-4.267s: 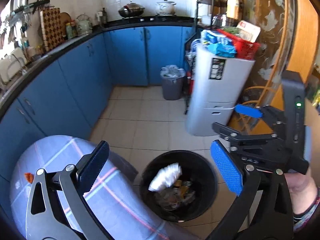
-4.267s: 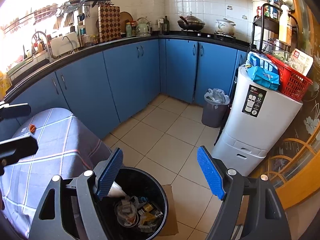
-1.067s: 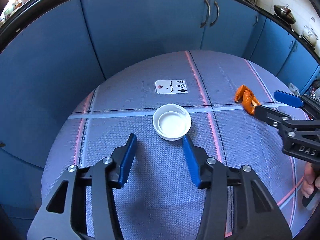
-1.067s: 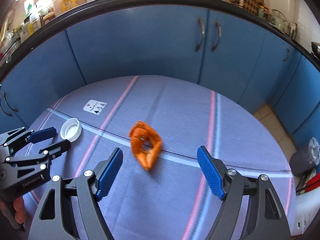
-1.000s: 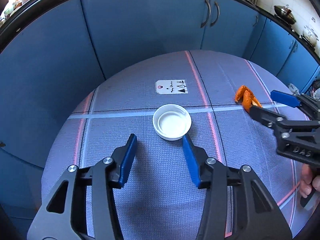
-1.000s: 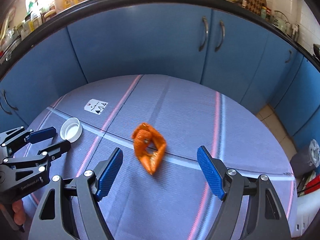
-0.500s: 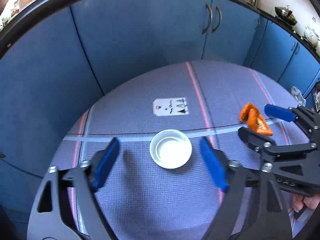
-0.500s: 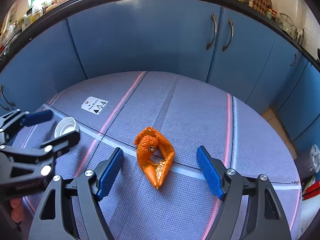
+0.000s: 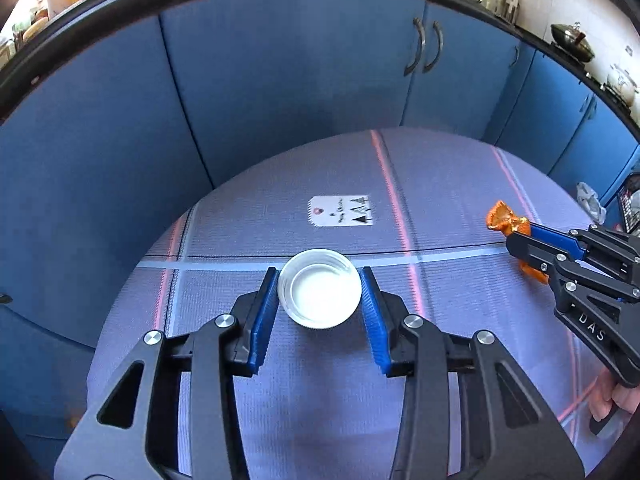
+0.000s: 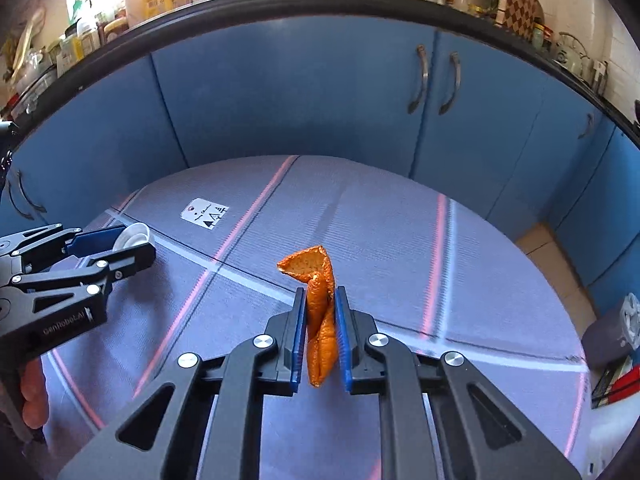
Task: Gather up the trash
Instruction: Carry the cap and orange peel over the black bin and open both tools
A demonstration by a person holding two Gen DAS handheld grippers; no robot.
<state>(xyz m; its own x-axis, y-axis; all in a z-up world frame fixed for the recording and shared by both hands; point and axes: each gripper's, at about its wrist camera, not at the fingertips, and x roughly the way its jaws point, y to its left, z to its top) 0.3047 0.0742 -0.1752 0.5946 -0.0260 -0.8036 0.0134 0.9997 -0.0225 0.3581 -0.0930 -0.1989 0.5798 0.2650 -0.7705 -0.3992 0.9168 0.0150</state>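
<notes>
Pinching the orange peel [image 10: 320, 320] tight between the right tool [image 10: 320, 316] pads, long axis running along the fingers, just right of the white label [image 10: 204, 213] on the table [image 10: 400, 220]. Closing the left tool [image 9: 320, 300] against both sides of the white cap [image 9: 319, 288], just below that label.

Bare checked cloth on the round counter [image 10: 400, 216] lies open between the left tool [image 9: 320, 280], closed around the white plastic cap [image 9: 319, 289], and the right tool [image 10: 321, 300], pinching the orange peel [image 10: 318, 304]. Blue cabinet doors [image 10: 320, 100] wall the far side.
</notes>
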